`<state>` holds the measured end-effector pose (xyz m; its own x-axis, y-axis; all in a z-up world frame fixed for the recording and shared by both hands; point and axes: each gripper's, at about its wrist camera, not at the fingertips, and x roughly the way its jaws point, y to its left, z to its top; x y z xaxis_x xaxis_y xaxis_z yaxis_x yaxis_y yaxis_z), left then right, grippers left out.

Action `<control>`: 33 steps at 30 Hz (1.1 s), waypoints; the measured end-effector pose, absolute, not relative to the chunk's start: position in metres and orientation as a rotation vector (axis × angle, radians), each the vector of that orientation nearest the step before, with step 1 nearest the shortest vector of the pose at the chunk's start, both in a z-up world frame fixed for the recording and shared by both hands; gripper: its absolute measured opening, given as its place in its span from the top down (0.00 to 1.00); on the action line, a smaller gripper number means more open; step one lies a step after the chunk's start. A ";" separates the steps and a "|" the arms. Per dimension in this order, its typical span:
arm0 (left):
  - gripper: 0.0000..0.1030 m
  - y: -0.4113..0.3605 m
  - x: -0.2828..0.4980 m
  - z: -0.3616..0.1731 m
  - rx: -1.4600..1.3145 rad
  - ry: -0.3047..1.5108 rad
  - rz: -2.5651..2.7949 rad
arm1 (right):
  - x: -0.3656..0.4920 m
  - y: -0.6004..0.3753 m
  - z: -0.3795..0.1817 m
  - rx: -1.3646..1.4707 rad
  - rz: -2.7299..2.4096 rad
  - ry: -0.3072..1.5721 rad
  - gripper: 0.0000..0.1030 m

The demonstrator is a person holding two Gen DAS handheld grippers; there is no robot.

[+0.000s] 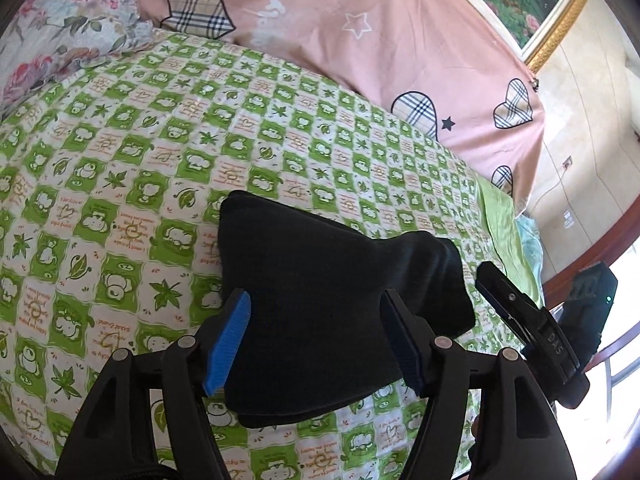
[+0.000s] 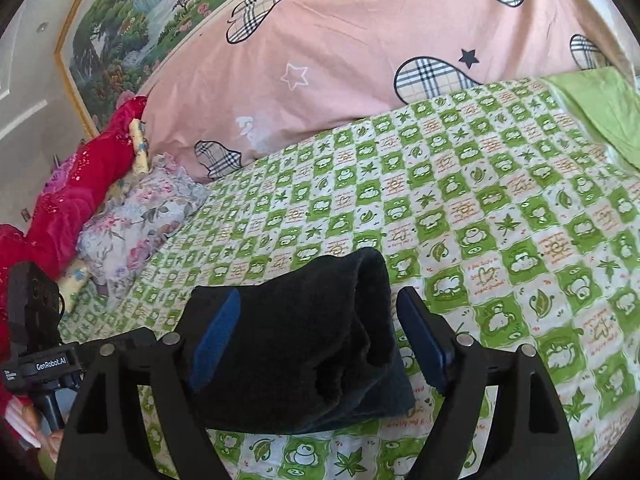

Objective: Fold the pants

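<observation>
The black pants lie folded into a thick bundle on the green-and-white checked bedsheet. My left gripper is open, its blue pads standing either side of the bundle without squeezing it. In the right wrist view the same bundle lies between the open fingers of my right gripper, a blue pad clear of the cloth on the right. The right gripper's body shows at the right of the left wrist view; the left gripper's body shows at the left of the right wrist view.
A pink quilt with plaid hearts is piled at the back of the bed. A floral pillow and red bedding lie at the left. A framed landscape painting hangs on the wall. The bed's edge is at the right.
</observation>
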<state>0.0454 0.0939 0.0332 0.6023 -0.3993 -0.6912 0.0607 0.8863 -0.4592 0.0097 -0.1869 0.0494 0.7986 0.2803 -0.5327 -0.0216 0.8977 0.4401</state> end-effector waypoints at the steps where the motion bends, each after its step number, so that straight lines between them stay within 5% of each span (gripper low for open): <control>1: 0.34 0.096 0.047 0.032 -0.415 0.897 -0.265 | 0.008 -0.185 0.050 0.427 0.150 0.625 0.17; 6: 0.27 0.098 0.059 0.028 -0.403 0.912 -0.231 | 0.012 -0.181 0.048 0.404 0.105 0.650 0.16; 33: 0.25 0.097 0.117 -0.014 -0.343 1.006 -0.095 | 0.035 -0.201 -0.010 0.358 -0.016 0.778 0.16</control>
